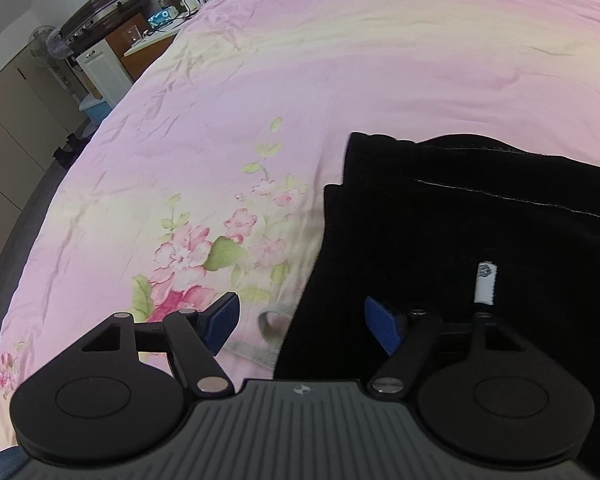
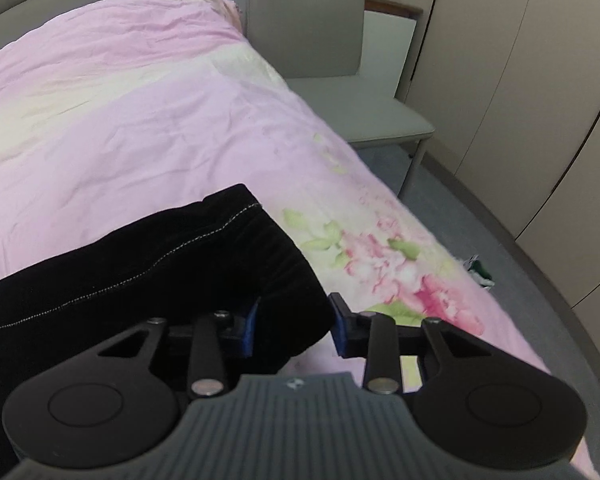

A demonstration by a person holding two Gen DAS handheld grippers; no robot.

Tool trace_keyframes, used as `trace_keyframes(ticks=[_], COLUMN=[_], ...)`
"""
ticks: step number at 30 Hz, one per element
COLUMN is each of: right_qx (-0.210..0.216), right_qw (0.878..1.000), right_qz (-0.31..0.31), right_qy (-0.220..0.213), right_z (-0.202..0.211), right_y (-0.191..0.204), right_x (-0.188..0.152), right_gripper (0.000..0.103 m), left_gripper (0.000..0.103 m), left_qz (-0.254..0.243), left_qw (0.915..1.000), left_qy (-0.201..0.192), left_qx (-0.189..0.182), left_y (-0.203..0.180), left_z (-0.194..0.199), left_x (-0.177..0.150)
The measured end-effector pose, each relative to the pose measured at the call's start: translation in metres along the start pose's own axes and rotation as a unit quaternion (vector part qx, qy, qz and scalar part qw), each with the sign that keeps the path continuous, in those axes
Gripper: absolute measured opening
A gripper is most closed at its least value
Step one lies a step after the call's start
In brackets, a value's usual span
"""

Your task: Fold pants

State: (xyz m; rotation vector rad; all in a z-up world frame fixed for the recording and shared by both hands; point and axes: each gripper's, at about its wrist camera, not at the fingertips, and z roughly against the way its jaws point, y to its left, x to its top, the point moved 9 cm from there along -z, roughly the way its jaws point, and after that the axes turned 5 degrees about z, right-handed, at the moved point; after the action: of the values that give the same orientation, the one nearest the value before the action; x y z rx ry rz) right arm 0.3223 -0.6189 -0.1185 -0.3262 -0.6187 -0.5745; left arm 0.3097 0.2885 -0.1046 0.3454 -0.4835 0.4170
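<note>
Black velvet pants (image 1: 460, 232) lie folded on the pink floral bedspread (image 1: 260, 80), with a white label (image 1: 485, 282) showing. My left gripper (image 1: 300, 320) is open at the pants' left edge; the right blue pad (image 1: 380, 328) sits over the black cloth and the left pad (image 1: 220, 320) over the bedspread. In the right wrist view the pants (image 2: 140, 272) lie at lower left. My right gripper (image 2: 294, 326) is open, its jaws set wide around the pants' right corner, with cloth between the blue pads.
A grey chair (image 2: 320, 52) stands beside the bed's far right side, with beige wardrobe doors (image 2: 520, 100) behind. A desk with clutter (image 1: 148, 36), a fan (image 1: 44, 44) and a blue bin (image 1: 94, 106) stand off the bed's left side. Grey floor (image 2: 500, 248) lies right of the bed.
</note>
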Motion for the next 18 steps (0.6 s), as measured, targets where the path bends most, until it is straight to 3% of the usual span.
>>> trace_keyframes(ticks=[3,6,7,8,9,14,15,16,18], right_qx=[-0.018,0.017,0.023,0.025,0.023,0.032,0.034,0.033,0.035], right_qw=[1.000,0.999,0.999,0.999,0.999,0.997,0.996,0.994,0.992], right_qz=[0.017,0.044,0.041,0.041,0.046,0.071,0.081,0.092,0.115], right_qy=[-0.002,0.019,0.021,0.019,0.014,0.030,0.035,0.040,0.048], right_z=[0.003,0.000,0.003,0.006,0.012,0.035,0.040,0.045,0.052], right_y=[-0.001,0.009,0.008,0.006,0.004,0.003,0.006,0.009,0.017], right_x=[0.004,-0.003,-0.005,-0.006,-0.008,-0.026,-0.033,-0.039,-0.051], right_gripper=[0.031,0.035,0.043,0.058,0.064,0.065,0.065,0.065,0.065], left_gripper=[0.085,0.085,0.086,0.086,0.087,0.090,0.079,0.078,0.061], left_qz=[0.028,0.067,0.087,0.109,0.131,0.211,0.221,0.220,0.198], left_qw=[0.9992,0.9959,0.9936,0.9904,0.9866,0.9660,0.9629,0.9628,0.9704], left_qy=[0.015,0.029,0.032,0.036,0.041,0.046,0.044,0.044,0.026], left_qx=[-0.023,-0.053,-0.065,-0.078,-0.088,-0.141,-0.149,-0.150,-0.137], left_y=[0.016,0.028,0.031,0.034,0.036,0.030,0.028,0.025,0.018], left_z=[0.005,0.006,0.005,0.003,0.000,-0.020,-0.022,-0.024,-0.022], left_x=[-0.010,-0.020,-0.023,-0.026,-0.029,-0.037,-0.035,-0.033,-0.025])
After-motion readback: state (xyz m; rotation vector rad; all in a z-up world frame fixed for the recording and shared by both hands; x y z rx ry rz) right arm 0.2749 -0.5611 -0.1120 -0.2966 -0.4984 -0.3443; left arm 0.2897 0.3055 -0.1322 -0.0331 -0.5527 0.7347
